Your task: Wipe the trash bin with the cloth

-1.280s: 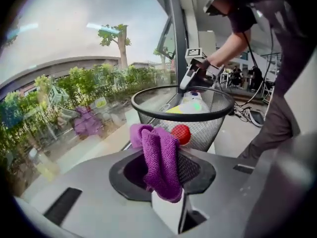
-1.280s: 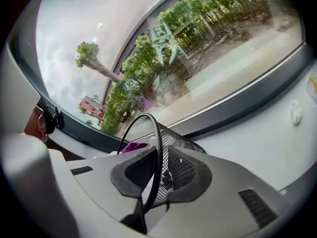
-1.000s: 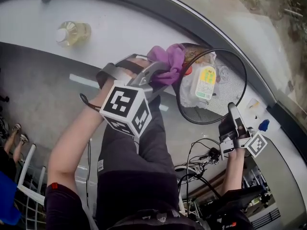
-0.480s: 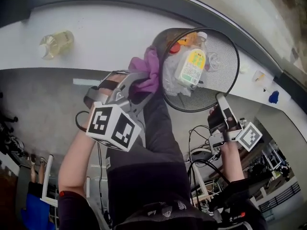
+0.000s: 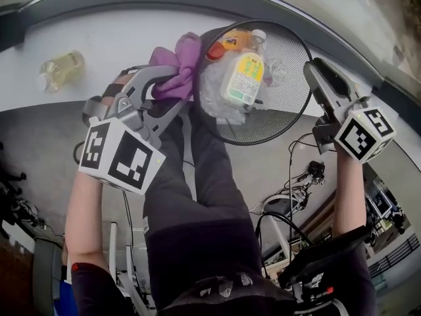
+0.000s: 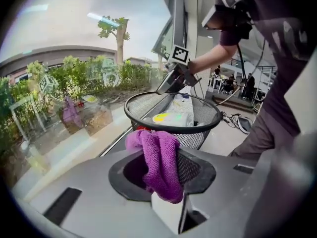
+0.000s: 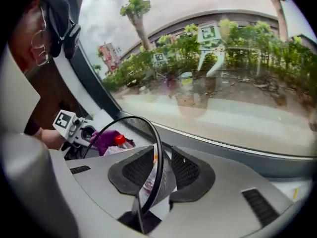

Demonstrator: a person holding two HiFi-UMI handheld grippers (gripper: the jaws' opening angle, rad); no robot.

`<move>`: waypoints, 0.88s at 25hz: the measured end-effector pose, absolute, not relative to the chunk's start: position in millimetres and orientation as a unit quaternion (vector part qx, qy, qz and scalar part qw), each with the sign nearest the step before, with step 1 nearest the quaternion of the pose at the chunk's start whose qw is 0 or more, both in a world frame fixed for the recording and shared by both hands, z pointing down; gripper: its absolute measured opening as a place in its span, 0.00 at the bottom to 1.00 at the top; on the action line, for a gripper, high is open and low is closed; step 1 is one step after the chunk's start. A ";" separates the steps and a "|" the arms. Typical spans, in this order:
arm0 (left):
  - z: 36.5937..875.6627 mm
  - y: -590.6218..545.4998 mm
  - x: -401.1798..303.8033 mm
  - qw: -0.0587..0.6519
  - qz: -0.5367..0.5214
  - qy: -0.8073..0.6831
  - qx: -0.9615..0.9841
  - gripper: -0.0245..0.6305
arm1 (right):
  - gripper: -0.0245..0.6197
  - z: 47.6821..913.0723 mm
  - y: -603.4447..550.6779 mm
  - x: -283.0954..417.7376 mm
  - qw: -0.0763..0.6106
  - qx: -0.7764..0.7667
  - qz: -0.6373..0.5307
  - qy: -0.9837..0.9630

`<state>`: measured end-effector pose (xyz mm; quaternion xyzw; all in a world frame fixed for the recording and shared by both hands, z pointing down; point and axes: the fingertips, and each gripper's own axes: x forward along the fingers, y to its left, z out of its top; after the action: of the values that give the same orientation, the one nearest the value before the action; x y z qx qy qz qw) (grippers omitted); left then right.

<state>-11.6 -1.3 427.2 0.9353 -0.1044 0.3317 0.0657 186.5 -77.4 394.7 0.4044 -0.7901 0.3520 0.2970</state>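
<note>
At the left claw [image 6: 163,171]: clamped down on a purple terry cloth [image 6: 157,152], with the bunched fabric pressed against the outer left wall of a black round wire-mesh trash bin [image 6: 173,125].

At the right claw [image 7: 156,170]: parted, having just been opening, with the bin's rim wire and a strip of mesh wall standing between the pads, clear of both.

Inside the bin: a plastic bottle with a yellow-green label [image 5: 242,78], a red cap [image 5: 215,50] and crumpled white plastic film [image 5: 214,101].

Behind the bin: a white surface [image 5: 118,45], with a clear bottle of yellow liquid [image 5: 60,68] lying well apart at the left.

Hidden or unclear:
- Bin base and lower wall, covered by the left claw's body in the left gripper view and by the contents in the head view.
- Lower end of the cloth, lost between the pads.
- Whether the bin rests on anything.

Against one second earlier:
- Right claw shifted from the near rim to the right-hand rim, with its marker cube rolled over.
- Cloth unchanged at the left wall.
</note>
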 end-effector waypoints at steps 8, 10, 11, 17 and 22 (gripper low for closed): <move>419.2 5.6 -13.1 0.073 0.307 -0.121 0.941 0.20 | 0.10 401.9 -69.2 193.7 0.211 0.430 0.461 -0.747; 425.4 14.5 -7.9 0.059 0.316 -0.110 0.940 0.20 | 0.10 406.7 -59.9 205.4 0.169 0.461 0.502 -0.712; 427.6 18.2 -5.3 0.054 0.320 -0.103 0.940 0.20 | 0.11 408.9 -54.8 211.3 0.148 0.477 0.520 -0.693; 428.3 44.3 -5.2 0.052 0.326 -0.091 0.940 0.20 | 0.14 406.5 -9.5 229.1 0.010 0.544 0.599 -0.587; 428.3 79.9 -0.2 0.087 0.318 -0.100 0.939 0.20 | 0.15 409.1 48.0 206.3 -0.086 0.536 0.646 -0.537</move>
<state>-0.2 79.9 428.3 0.9387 -0.0998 0.3185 0.0866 206.3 48.0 409.1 0.5356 -0.5365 0.6465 -0.0859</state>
